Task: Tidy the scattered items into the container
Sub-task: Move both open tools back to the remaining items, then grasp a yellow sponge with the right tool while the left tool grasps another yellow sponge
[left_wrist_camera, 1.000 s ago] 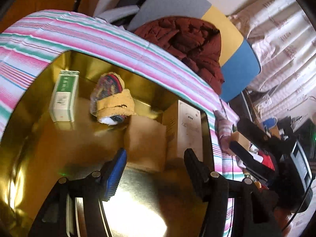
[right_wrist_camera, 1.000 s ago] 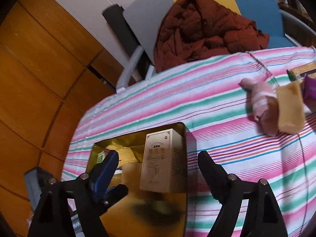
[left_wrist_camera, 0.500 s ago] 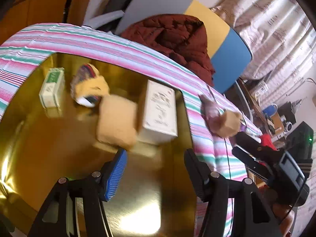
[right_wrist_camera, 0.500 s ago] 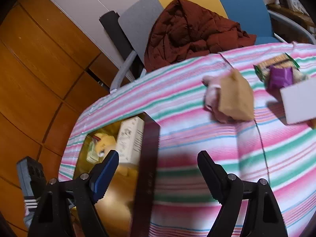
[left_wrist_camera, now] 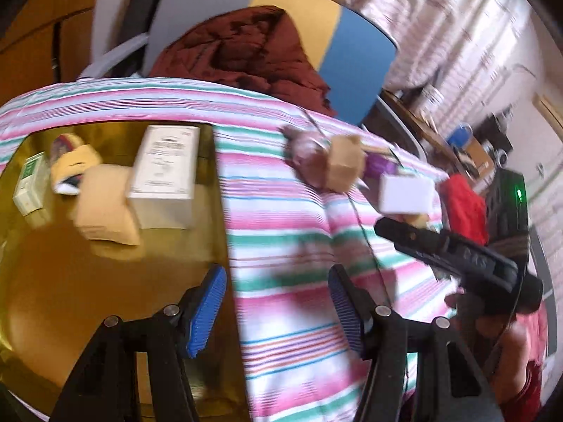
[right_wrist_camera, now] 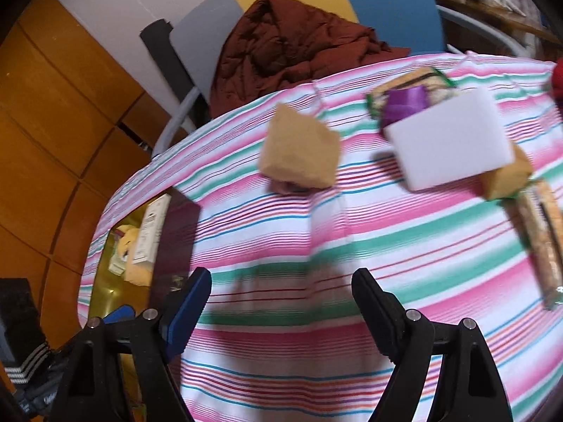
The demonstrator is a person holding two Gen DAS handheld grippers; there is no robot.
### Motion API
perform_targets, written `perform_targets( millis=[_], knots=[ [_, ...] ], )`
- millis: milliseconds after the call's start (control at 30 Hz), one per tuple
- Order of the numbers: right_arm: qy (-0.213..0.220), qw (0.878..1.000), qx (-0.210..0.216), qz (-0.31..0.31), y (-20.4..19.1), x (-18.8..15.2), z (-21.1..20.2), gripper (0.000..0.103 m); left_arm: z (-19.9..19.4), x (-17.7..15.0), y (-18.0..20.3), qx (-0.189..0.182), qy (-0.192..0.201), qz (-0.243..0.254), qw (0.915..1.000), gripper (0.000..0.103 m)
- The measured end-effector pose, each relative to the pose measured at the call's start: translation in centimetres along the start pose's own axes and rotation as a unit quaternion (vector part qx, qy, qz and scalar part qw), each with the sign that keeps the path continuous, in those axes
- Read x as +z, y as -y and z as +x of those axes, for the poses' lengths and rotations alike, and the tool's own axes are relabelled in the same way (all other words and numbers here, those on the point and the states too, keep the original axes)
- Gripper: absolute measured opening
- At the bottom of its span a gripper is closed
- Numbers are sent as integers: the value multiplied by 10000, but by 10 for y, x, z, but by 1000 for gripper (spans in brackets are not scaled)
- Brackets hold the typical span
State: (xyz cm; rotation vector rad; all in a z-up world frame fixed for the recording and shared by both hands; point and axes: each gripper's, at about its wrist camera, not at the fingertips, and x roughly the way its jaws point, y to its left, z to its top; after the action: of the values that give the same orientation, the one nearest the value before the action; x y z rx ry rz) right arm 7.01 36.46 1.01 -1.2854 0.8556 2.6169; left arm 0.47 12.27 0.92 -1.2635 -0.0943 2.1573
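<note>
Over the striped cloth (right_wrist_camera: 281, 246), right gripper (right_wrist_camera: 281, 302), jaws apart, empty.

Your gold-lined container (left_wrist_camera: 116, 274) sits on the left with a small green-and-white box (left_wrist_camera: 30, 183), a yellow soft bundle (left_wrist_camera: 72, 167), a tan sponge (left_wrist_camera: 105, 207) and a tall white carton (left_wrist_camera: 165, 165) already inside, the sponge touching the carton. Out on the striped cloth you have another tan sponge (right_wrist_camera: 299, 151) lying over a pinkish soft item (left_wrist_camera: 306, 153). Further right a white foam block (right_wrist_camera: 450, 140) partly covers a purple packet (right_wrist_camera: 404, 103) and a green-edged snack bar (right_wrist_camera: 411, 82), and one more snack bar (right_wrist_camera: 543, 242) lies by the right edge.
</note>
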Motion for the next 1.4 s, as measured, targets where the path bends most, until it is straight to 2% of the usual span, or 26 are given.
perform_targets(
  millis=[300,467,600,700,767,867,933,1000,1067,1200,1300,1400],
  knots=[
    [344,9980,-461,264,64,15,-37,83,9,-11,47,-80,-43,589,9982,61],
    [972,9935,-558,206,95,54,-56,84,19,-14,62,-125,-150,653,9977,61],
    [1182,9914,-552,89,110,82,-47,85,25,-19,75,-119,-202,778,9967,61],
    [911,9945,-299,415,121,89,-32,85,27,-21,82,-75,-191,898,9957,61],
    [618,9966,204,515,118,88,-24,85,29,-21,84,-41,-161,874,9960,61],
    [444,9970,628,-55,94,82,-25,85,31,-20,84,-54,-158,771,9969,61],
    [431,9913,1142,-486,73,79,-32,85,32,-19,84,-5,-142,722,9973,61],
    [743,9857,1378,-621,65,77,-45,85,33,-20,82,7,-145,678,9976,61],
    [1043,9861,1188,-507,72,79,-55,85,34,-20,80,28,-164,612,9980,61],
    [1585,9869,182,248,106,83,-71,85,36,-21,77,-7,-175,532,9984,61],
    [1442,9856,-824,323,118,85,-67,85,39,-22,80,-5,-206,572,9981,61],
    [871,9803,-1769,91,122,87,-43,85,43,-23,83,16,-250,636,9977,61]
  ],
)
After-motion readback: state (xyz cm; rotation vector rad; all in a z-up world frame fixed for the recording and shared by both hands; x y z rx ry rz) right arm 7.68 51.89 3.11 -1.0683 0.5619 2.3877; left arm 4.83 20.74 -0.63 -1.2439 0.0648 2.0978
